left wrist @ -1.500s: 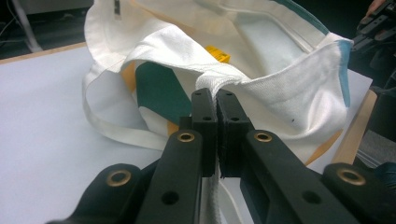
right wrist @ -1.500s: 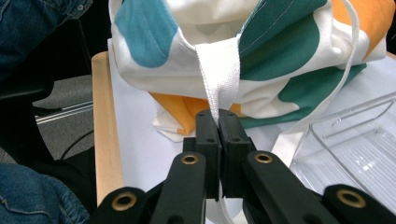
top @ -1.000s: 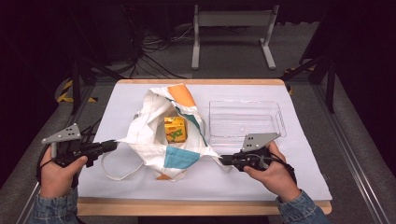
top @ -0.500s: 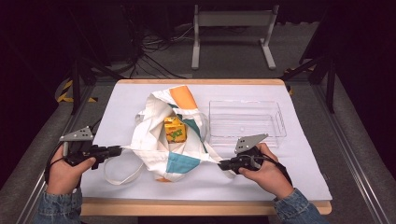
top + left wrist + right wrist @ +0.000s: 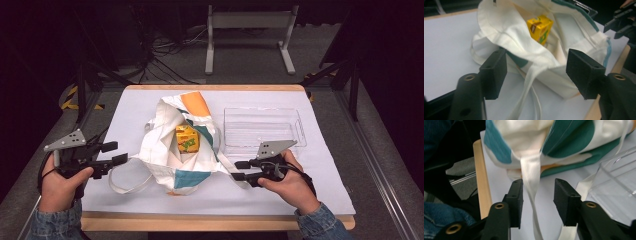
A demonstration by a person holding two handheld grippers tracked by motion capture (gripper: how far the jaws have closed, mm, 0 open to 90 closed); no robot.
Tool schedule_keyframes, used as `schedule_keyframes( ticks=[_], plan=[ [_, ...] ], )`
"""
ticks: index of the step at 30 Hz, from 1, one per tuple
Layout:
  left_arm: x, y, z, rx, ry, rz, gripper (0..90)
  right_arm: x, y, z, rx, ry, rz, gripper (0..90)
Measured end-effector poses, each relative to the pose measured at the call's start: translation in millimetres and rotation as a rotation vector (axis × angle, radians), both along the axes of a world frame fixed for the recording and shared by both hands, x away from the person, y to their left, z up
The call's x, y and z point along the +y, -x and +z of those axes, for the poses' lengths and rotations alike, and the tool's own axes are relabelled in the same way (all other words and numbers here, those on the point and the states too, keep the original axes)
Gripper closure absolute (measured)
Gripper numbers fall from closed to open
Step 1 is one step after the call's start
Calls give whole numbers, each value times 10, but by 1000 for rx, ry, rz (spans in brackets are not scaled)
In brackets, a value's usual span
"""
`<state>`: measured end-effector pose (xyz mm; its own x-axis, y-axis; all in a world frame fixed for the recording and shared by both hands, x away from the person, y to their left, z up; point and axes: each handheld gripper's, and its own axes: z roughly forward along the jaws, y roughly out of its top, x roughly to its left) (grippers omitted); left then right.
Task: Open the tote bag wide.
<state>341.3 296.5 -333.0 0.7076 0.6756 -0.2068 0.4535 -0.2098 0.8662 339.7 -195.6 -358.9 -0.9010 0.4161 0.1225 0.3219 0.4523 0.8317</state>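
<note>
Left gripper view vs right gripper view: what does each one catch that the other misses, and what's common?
Left gripper view alone: the yellow carton standing inside the open bag, framed by wide-open jaws, and the other gripper at top right. Right gripper view alone: the clear plastic tray, the bag's teal patches, and a strap running between its part-open jaws. Both share the cream tote bag, its straps, the white table cover and the wooden table edge.

Dark lab: floor cables (image 5: 170, 55), covered table (image 5: 310, 165)
</note>
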Motion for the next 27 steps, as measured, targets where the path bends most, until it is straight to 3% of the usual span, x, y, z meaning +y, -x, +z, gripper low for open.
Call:
schedule_keyframes(
  ticks=[4, 7, 10, 16, 19, 24, 27],
  plan=[
    [-148, -143, -11, -16, 3, 50, 290, 50, -37, 144, -48, -43, -25, 515],
    [-286, -228, -14, -73, -19, 86, 280, 139, -91, 226, -84, -57, -32, 484],
    [-399, -295, -33, -97, -3, 93, 254, 247, -159, 270, -110, -58, -47, 471],
    [-530, -473, -216, -37, -58, 111, 230, 484, -305, 281, -147, -62, -80, 465],
    [-584, -529, -296, -6, -65, 127, 225, 602, -352, 294, -172, -60, -83, 460],
    [-687, -595, -360, 25, -129, 143, 220, 790, -385, 283, -214, -61, -89, 447],
    [-663, -638, -397, 57, -132, 162, 194, 870, -452, 250, -223, -48, -112, 439]
  ],
)
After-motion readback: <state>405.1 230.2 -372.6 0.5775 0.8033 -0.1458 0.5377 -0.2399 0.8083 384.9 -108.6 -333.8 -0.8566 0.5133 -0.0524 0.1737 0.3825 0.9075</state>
